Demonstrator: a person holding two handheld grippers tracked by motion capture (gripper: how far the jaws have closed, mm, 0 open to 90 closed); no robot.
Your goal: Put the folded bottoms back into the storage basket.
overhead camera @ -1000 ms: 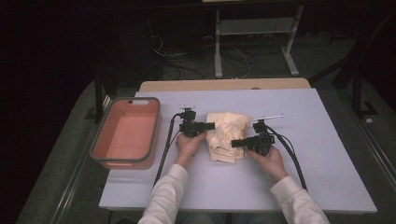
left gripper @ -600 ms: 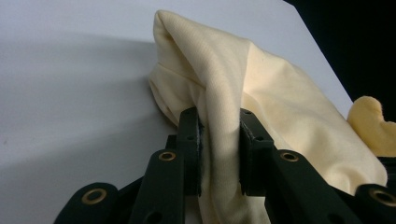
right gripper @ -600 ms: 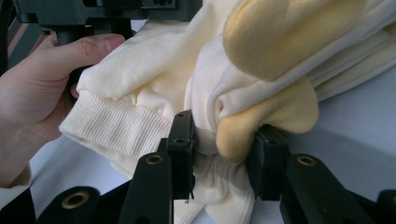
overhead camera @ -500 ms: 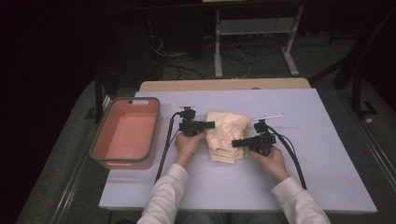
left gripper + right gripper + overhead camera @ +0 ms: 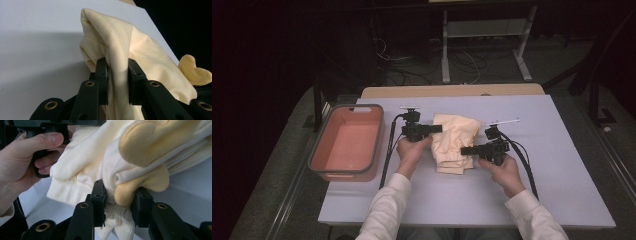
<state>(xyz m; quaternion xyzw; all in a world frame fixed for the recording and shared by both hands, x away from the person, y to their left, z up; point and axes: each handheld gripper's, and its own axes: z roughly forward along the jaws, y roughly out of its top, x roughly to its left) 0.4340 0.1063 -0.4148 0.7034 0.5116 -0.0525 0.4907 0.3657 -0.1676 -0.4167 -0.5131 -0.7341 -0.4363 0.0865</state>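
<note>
Dark floor and cables lay beyond the pale tabletop (image 5: 562, 165). Near its left edge stood an orange bin (image 5: 346, 142). At the tabletop's middle lay a cream garment (image 5: 453, 140), bunched and folded. The left gripper (image 5: 436, 129) had its jaws clamped on a fold at the garment's left side, and the right gripper (image 5: 465, 150) pinched the ribbed hem on its near right side.

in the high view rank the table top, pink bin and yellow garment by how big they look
1. table top
2. pink bin
3. yellow garment, bunched between both grippers, so its spread size is unsure.
</note>
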